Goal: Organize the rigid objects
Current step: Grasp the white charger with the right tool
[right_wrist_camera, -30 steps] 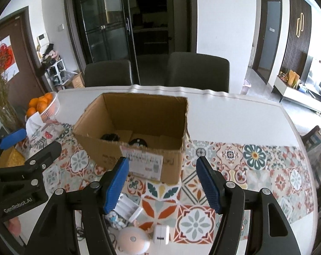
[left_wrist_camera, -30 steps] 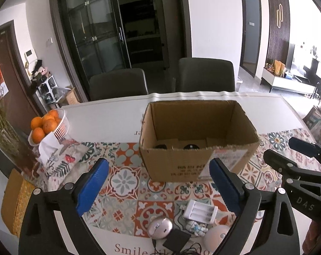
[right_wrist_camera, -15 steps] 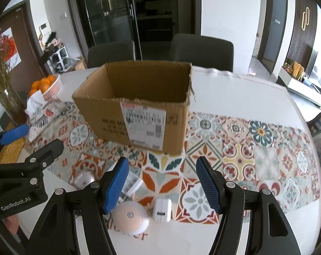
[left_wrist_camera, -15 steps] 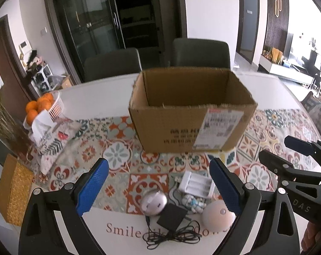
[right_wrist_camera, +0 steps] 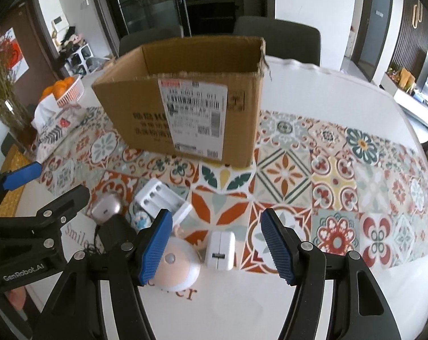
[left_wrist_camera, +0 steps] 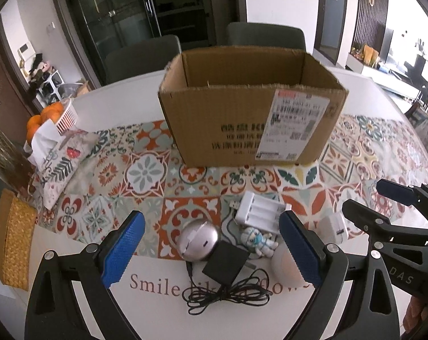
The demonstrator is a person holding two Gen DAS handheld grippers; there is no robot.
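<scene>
Cardboard box (left_wrist_camera: 250, 119) now fills more of both wrist views than a second ago, its floor no longer visible, so we read both grippers as lowered toward the clutter in front of the box. Left gripper (left_wrist_camera: 211, 250) jaws apart, empty, over the silver mouse (left_wrist_camera: 198, 239) and black adapter (left_wrist_camera: 225, 263). Right gripper (right_wrist_camera: 216, 242) jaws apart, empty, framing the white charger cube (right_wrist_camera: 221, 250) beside the peach dome (right_wrist_camera: 177, 269). Battery case (left_wrist_camera: 259, 208) lies nearer the box. We judge a first pick is close
</scene>
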